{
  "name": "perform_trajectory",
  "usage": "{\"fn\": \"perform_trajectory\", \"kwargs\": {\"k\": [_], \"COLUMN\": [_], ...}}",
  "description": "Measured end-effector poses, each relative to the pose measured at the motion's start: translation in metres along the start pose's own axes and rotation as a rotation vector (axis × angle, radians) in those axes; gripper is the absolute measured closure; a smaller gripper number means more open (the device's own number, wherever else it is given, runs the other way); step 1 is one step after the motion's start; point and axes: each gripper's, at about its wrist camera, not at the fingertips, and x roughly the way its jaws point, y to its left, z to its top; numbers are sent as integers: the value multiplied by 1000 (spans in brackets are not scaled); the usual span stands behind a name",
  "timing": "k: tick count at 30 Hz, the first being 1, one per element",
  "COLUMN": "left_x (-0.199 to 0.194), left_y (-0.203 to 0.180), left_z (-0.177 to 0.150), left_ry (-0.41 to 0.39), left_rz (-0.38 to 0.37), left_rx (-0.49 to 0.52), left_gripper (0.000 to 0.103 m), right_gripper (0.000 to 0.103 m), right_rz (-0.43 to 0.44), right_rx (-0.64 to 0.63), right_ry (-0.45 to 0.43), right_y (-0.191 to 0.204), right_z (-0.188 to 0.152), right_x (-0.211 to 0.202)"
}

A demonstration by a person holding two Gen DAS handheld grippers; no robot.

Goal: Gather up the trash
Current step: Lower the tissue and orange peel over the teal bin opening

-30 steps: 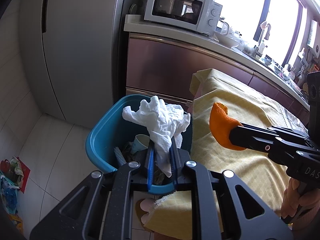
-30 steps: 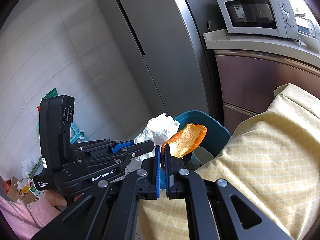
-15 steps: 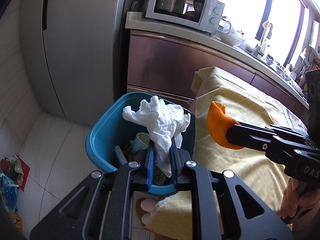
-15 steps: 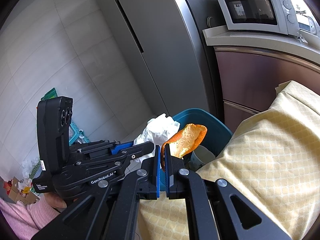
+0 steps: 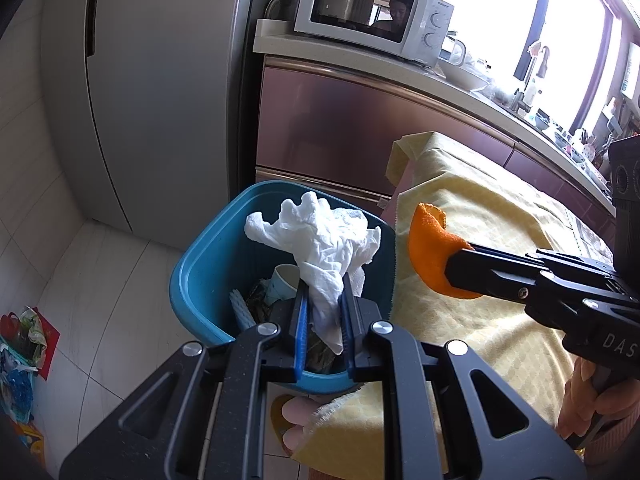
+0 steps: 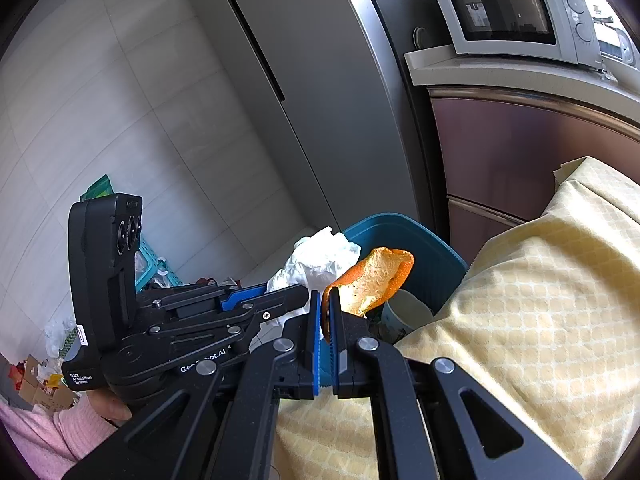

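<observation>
My left gripper (image 5: 323,304) is shut on a crumpled white tissue (image 5: 320,236) and holds it over the blue trash bin (image 5: 200,272), which contains a paper cup (image 5: 282,280) and other scraps. My right gripper (image 6: 325,304) is shut on an orange peel (image 6: 372,276) and holds it just right of the bin's rim, above the table edge. In the left wrist view the peel (image 5: 430,248) and the right gripper (image 5: 460,260) show at the right. In the right wrist view the tissue (image 6: 316,260), the bin (image 6: 420,240) and the left gripper (image 6: 296,294) show.
A yellow tablecloth (image 5: 480,240) covers the table right of the bin. A grey fridge (image 5: 160,80), a brown cabinet (image 5: 340,128) with a microwave (image 5: 372,16) stand behind. Bags and clutter (image 5: 20,340) lie on the tiled floor at left.
Both grippers have crept slightly toward the bin, each holding its load. The peel has shifted a little closer to the bin's rim.
</observation>
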Motion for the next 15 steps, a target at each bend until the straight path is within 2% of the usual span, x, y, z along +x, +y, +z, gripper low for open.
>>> {"fn": "perform_trajectory", "kwargs": {"k": [15], "left_x": [14], "left_y": [4], "left_z": [0], "left_ry": [25], "left_rz": [12], "left_rx": [-14], "left_gripper": [88], "right_gripper": [100], "right_rz": [-8], "right_rx": [5], "right_ry": [21], "right_y": [1], "right_z": [3], "right_x": [9]}}
